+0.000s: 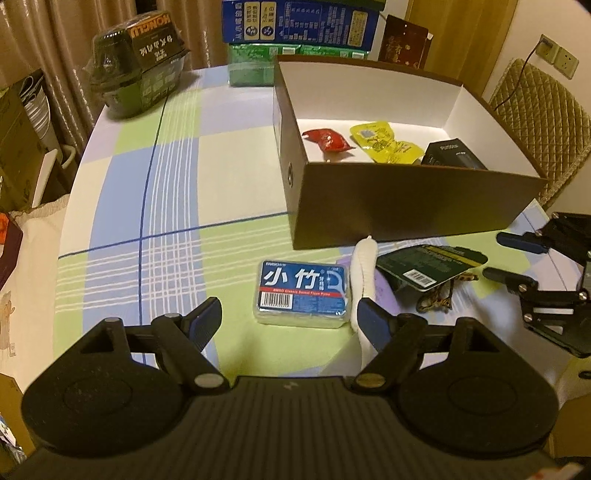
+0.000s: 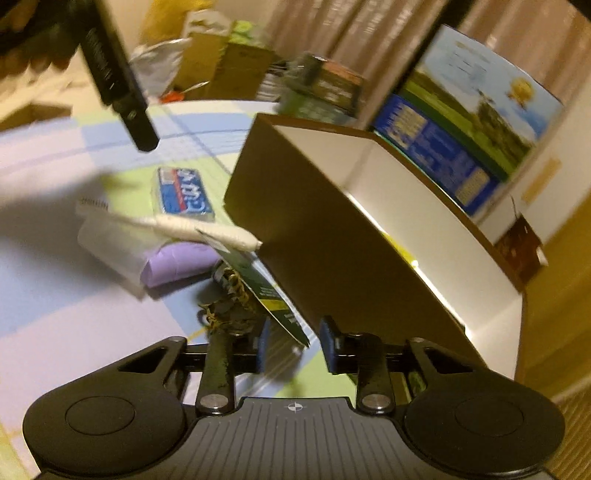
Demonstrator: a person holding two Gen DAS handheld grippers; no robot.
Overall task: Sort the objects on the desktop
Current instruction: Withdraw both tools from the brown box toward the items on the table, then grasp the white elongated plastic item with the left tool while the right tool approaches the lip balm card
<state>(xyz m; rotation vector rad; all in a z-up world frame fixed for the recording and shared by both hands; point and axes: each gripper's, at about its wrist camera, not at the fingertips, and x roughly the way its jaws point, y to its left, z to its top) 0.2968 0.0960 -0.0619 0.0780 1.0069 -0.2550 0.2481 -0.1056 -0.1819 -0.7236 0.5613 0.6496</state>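
Observation:
A brown cardboard box (image 1: 406, 199) with a white inside holds a red packet (image 1: 327, 139), a yellow packet (image 1: 384, 142) and a black item (image 1: 452, 153). In front of it lie a blue dental floss box (image 1: 302, 293), a white rolled cloth (image 1: 364, 273), a purple item (image 2: 177, 264) and a dark carded pack with a chain (image 1: 430, 267). My left gripper (image 1: 291, 321) is open, just short of the floss box. My right gripper (image 2: 295, 345) is open, its fingers on either side of the carded pack's edge (image 2: 280, 310), beside the box wall (image 2: 332, 251).
A wrapped dark package (image 1: 138, 62) sits at the table's far left. Blue and green cartons (image 1: 299, 26) stand behind the box. A quilted chair (image 1: 539, 122) is at the right. The checked tablecloth (image 1: 166, 206) covers the round table.

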